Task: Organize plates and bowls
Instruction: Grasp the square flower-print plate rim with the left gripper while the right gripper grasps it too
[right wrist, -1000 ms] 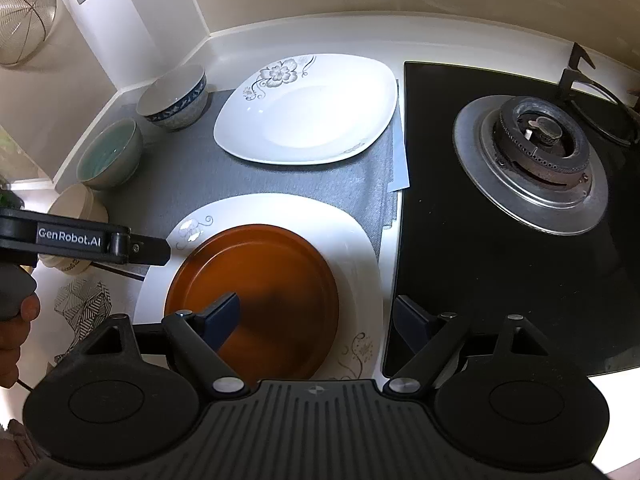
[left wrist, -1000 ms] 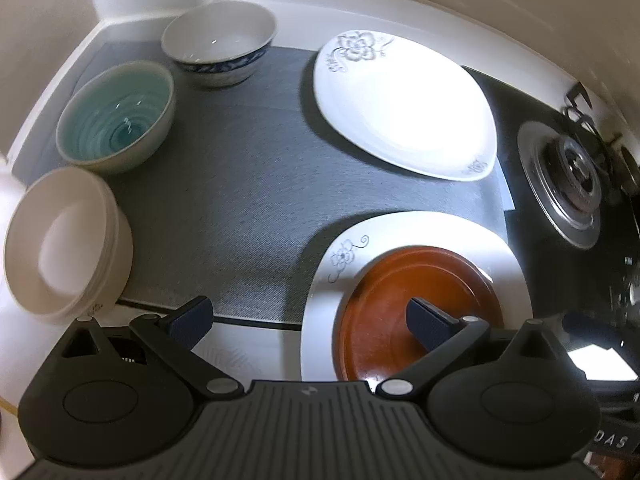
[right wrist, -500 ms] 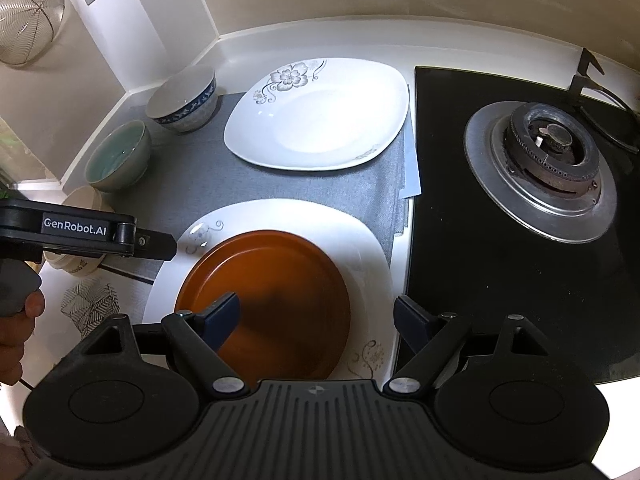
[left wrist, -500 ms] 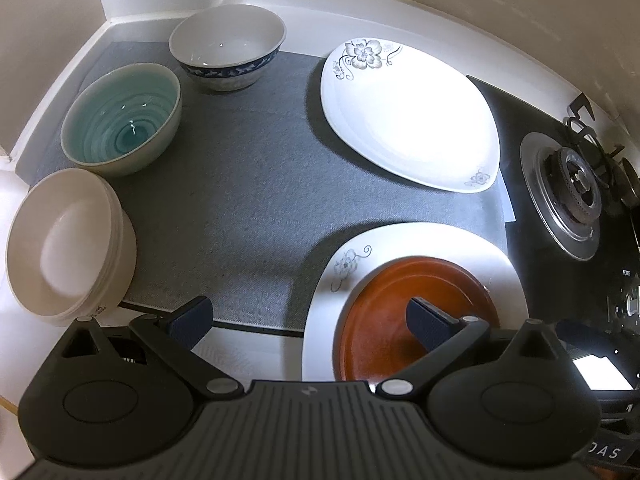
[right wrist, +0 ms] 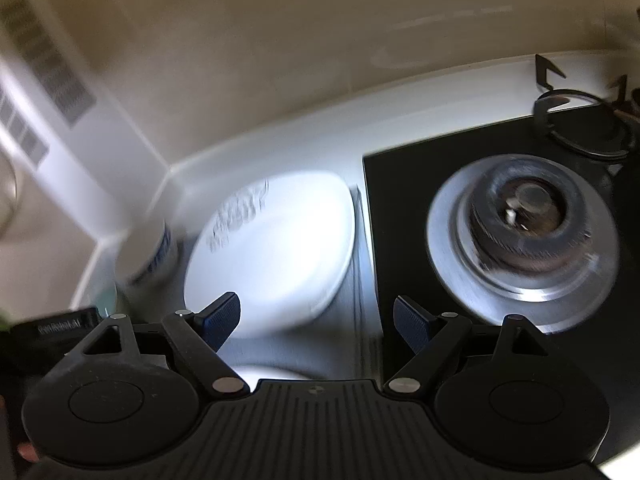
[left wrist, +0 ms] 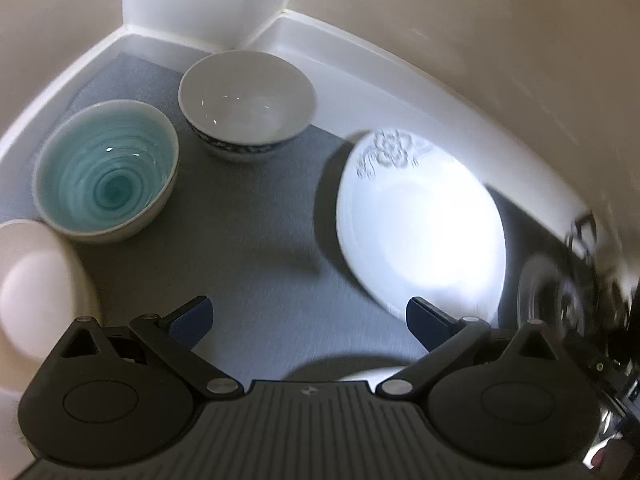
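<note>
Grey matting covers our surface; the white floral plate [left wrist: 420, 232] lies near its back edge. Both grippers, left gripper [left wrist: 308, 320] and right gripper [right wrist: 316, 318], have fingers apart, empty. We should straddle its rim squarely.

We see only part of the cream bowl [left wrist: 28, 280], cut off by the left edge of the left wrist view. Motion blur smears the burner [left wrist: 560, 304] there. In the right wrist view, the flowered plate [right wrist: 272, 248] and the blue-rimmed bowl [right wrist: 150, 256] are blurred, so we cannot read their patterns.
</note>
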